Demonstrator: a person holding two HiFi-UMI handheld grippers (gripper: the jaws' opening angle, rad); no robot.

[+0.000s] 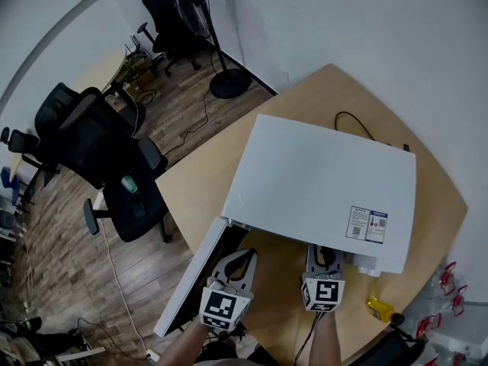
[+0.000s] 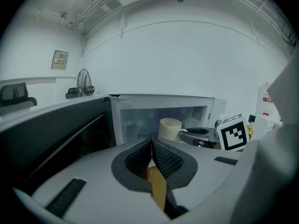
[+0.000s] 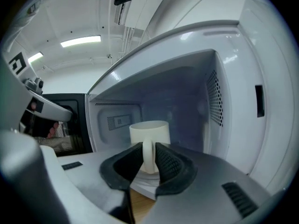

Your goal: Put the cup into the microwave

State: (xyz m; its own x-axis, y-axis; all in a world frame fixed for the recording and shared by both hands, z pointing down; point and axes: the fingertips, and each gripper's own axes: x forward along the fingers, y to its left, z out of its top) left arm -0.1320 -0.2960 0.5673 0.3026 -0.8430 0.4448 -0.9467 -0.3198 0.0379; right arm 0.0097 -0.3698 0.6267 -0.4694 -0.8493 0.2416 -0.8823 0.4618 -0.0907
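Observation:
The white microwave [image 1: 320, 181] stands on the round wooden table with its door [image 1: 194, 280] swung open to the left. A cream cup [image 3: 149, 132] stands upright inside the cavity, handle toward me; the left gripper view shows the same cup [image 2: 169, 129]. My right gripper [image 3: 148, 155] reaches into the opening, and its two pads hug the cup's handle with no gap showing. In the head view the right gripper [image 1: 323, 256] points under the microwave's front edge. My left gripper [image 2: 152, 146] hovers in front of the open door, shut and empty, and appears in the head view as the left gripper [image 1: 241, 259].
A small yellow object [image 1: 379, 307] lies on the table to the right of my hands. A black cable [image 1: 354, 120] runs behind the microwave. Office chairs [image 1: 91, 139] and a fan stand [image 1: 229, 82] occupy the floor to the left.

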